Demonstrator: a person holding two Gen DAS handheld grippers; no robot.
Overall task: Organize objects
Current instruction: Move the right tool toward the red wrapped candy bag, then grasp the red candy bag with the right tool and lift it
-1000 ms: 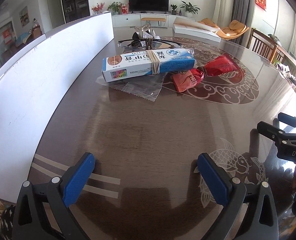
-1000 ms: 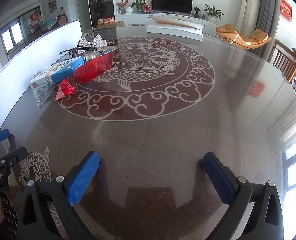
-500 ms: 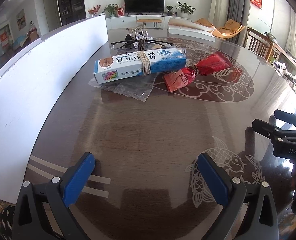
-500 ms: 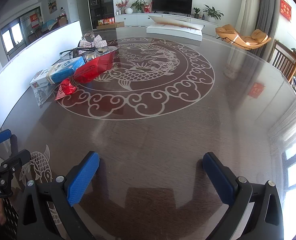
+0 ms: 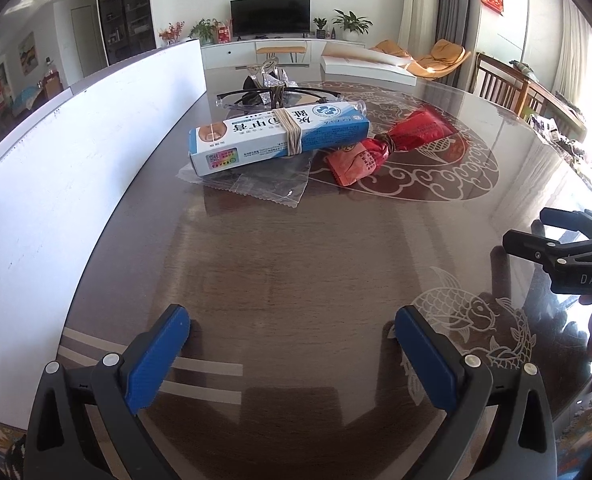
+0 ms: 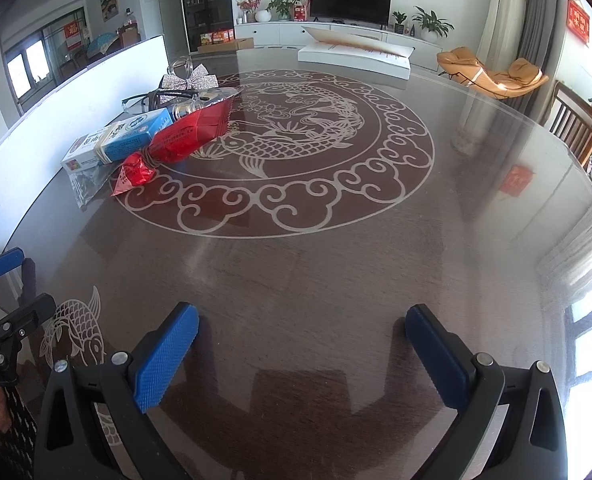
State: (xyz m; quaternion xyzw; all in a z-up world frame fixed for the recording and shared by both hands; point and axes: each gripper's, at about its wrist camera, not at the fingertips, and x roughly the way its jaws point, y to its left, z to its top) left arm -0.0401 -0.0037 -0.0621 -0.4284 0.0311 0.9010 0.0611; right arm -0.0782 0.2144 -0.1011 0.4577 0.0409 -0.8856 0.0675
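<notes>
A blue and white box point(image 5: 278, 140) bound with rubber bands lies on a clear plastic bag point(image 5: 252, 184) at the table's far left. A red packet point(image 5: 392, 146) tied at its middle rests against the box's right end. Behind them lie black-rimmed glasses point(image 5: 272, 94) and a silver bow point(image 6: 192, 76). The box point(image 6: 120, 138) and red packet point(image 6: 180, 140) also show in the right wrist view. My left gripper point(image 5: 292, 344) hangs open over bare table, well short of the pile. My right gripper point(image 6: 302, 344) is open too, farther right, holding nothing.
A white board point(image 5: 68, 160) stands along the table's left edge. The dark round table point(image 6: 316, 248) has a fish and cloud pattern. A flat white box point(image 6: 354, 56) lies at the far side. Wooden chairs point(image 5: 508, 88) stand to the right.
My left gripper has drawn back and risen a little, so the pile looks farther away. The right gripper has barely moved.
</notes>
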